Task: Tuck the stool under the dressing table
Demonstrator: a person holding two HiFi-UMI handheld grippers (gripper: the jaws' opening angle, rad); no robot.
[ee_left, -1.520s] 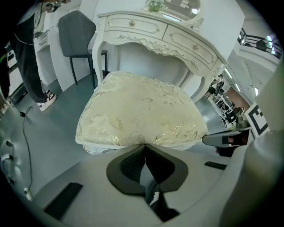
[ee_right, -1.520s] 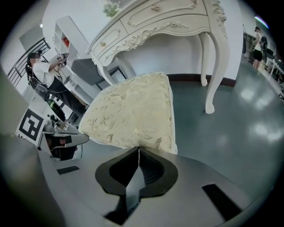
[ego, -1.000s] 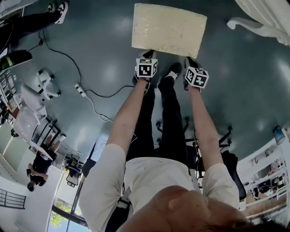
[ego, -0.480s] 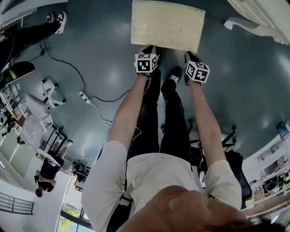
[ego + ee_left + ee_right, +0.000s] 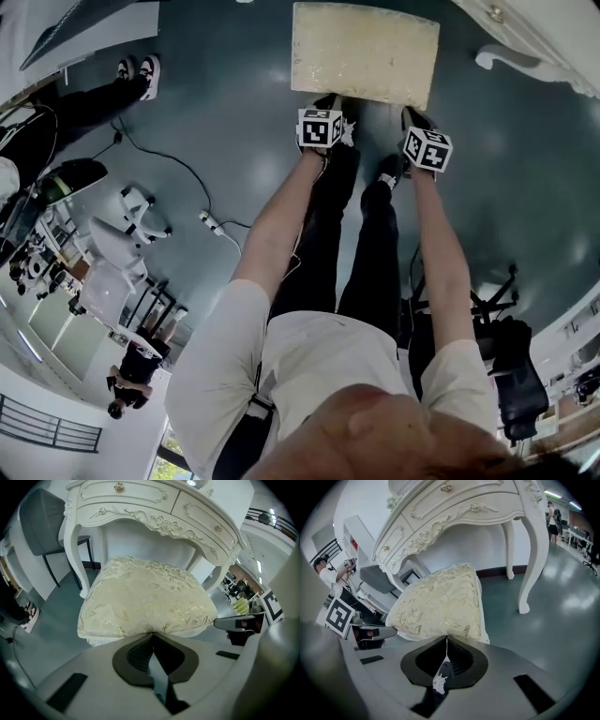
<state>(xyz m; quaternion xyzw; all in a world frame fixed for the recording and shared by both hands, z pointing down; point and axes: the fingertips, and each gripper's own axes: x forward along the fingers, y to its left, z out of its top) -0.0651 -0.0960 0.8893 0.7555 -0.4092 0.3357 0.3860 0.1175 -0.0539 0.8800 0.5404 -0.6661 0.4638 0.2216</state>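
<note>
The stool (image 5: 366, 52), with a cream and gold patterned cushion, stands on the dark floor at the top of the head view. The white carved dressing table (image 5: 525, 33) shows at the top right, just beyond it. My left gripper (image 5: 324, 101) is shut, its tips against the cushion's near edge. My right gripper (image 5: 413, 114) is shut too, and meets the same edge further right. In the left gripper view the stool (image 5: 145, 597) sits in front of the table's (image 5: 154, 508) knee space. In the right gripper view the cushion (image 5: 440, 602) lies below the table's drawers (image 5: 464, 513).
A cable with a power strip (image 5: 214, 222) trails over the floor at the left, near a white chair base (image 5: 131, 211). A standing person's legs (image 5: 94, 94) are at the far left. A black office chair (image 5: 506, 347) stands behind me. A grey chair (image 5: 42, 522) stands left of the table.
I have stepped forward with both grippers against the stool's near edge. The stool has slid toward the dressing table, which now shows larger at the top right.
</note>
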